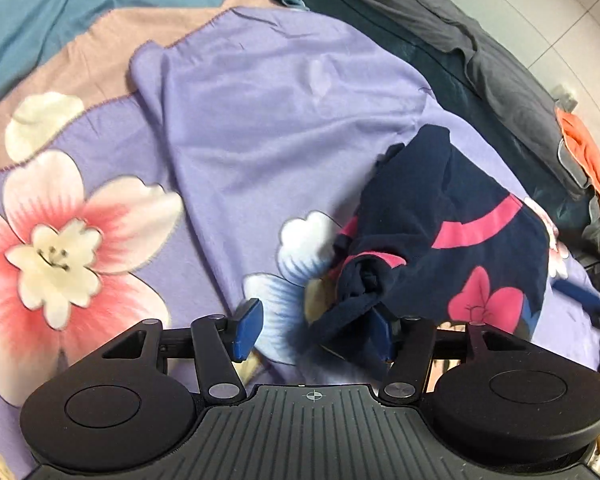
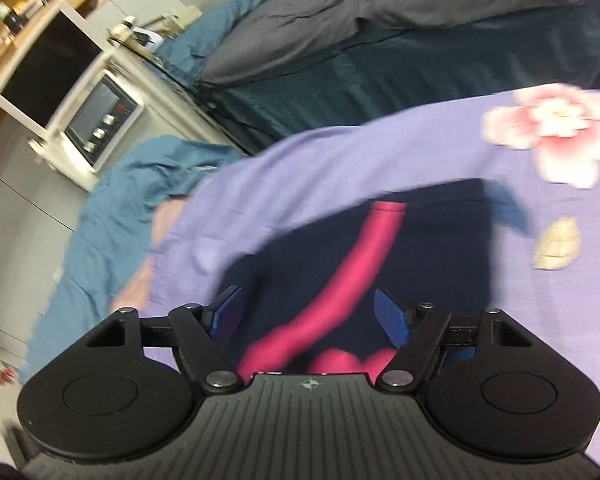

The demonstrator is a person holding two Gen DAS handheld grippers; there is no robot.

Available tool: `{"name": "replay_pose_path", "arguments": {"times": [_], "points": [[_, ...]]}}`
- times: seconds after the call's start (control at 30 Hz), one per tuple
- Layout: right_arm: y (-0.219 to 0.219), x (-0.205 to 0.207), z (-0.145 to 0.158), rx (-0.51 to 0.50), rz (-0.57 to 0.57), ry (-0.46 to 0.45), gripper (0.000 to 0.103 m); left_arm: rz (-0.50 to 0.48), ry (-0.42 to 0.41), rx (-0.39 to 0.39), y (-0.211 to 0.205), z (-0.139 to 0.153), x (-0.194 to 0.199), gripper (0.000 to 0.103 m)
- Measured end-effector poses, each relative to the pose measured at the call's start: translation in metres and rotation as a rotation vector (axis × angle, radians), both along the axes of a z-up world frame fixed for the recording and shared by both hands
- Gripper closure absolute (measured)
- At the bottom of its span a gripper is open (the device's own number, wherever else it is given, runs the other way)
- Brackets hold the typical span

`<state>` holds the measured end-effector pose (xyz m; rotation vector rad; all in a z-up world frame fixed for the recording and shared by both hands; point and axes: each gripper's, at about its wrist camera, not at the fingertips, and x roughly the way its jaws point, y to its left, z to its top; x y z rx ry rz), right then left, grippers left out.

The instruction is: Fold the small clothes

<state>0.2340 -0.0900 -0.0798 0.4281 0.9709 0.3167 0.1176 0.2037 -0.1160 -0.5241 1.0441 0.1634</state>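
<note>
Our left gripper (image 1: 314,330) is hovering spread beside the crumpled navy garment with pink stripes (image 1: 440,240); our right gripper (image 2: 310,316) is gaping over it on the lilac floral blanket (image 1: 260,120).

Wide stretch of lilac flower-print blanket (image 1: 260,120) lies bare at frame centre; the bunched navy garment with pink stripe (image 1: 452,232) blocks lower right, grey pillow (image 1: 500,60) upper right.

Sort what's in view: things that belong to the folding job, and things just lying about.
For the job: navy garment with pink stripe and bow, left gripper, right gripper.

Lying about: floral purple blanket, grey pillow, orange cloth, white microwave.
</note>
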Motion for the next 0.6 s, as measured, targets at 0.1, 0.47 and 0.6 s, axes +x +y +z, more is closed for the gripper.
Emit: {"name": "replay_pose_path", "arguments": {"times": [0.1,0.47,0.6], "points": [[-0.028,-0.019,-0.012,-0.050,-0.006,0.033,0.025,-0.006,0.016,0.046,0.006,0.002,0.000,0.000],[-0.035,-0.088,-0.015,-0.191,0.018,0.116,0.021,-0.265,-0.002,0.503,-0.053,0.067,-0.021,0.000],[-0.005,-0.097,0.010,-0.261,0.090,0.052,0.014,-0.437,-0.007,0.610,-0.096,0.084,-0.017,0.000]]}}
